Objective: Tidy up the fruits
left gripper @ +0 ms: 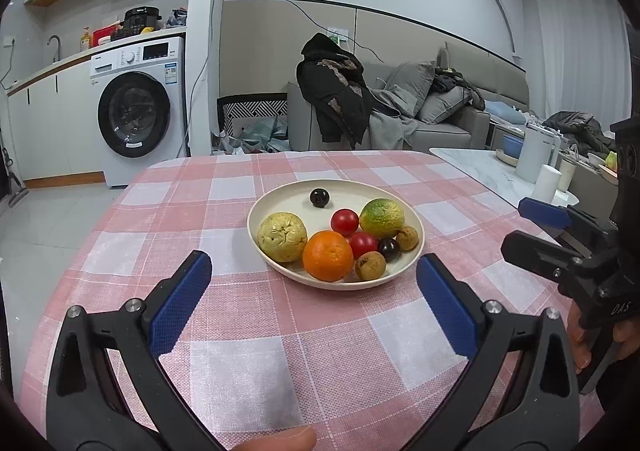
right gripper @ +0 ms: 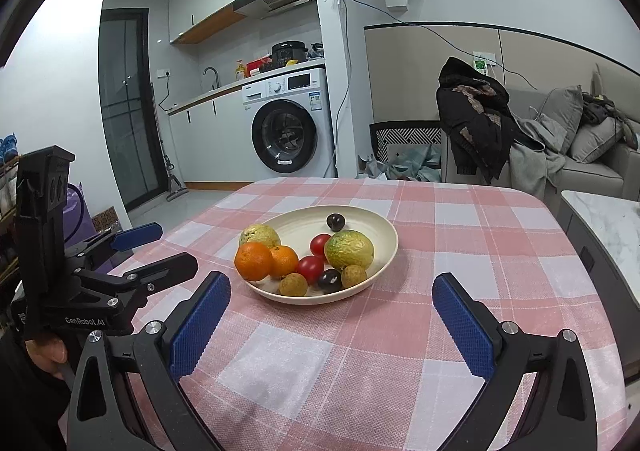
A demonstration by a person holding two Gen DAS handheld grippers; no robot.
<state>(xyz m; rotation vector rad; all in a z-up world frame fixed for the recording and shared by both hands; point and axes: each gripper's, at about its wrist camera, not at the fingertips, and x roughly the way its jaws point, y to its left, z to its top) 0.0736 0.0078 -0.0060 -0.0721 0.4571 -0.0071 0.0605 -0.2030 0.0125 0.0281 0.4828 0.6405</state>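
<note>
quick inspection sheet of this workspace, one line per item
surface: table under a pink checked cloth.
job's things: cream plate holding two oranges, two red tomatoes, a green-yellow fruit, a pale yellow fruit, two dark cherries and two small brown fruits.
clutter: nothing seen on the cloth besides the plate.
grippers: left gripper open, nothing between its fingers; right gripper open, likewise.
cables: a blue cable runs along the far wall.
surroundings: washing machine, sofa piled with clothes, white side table.
</note>
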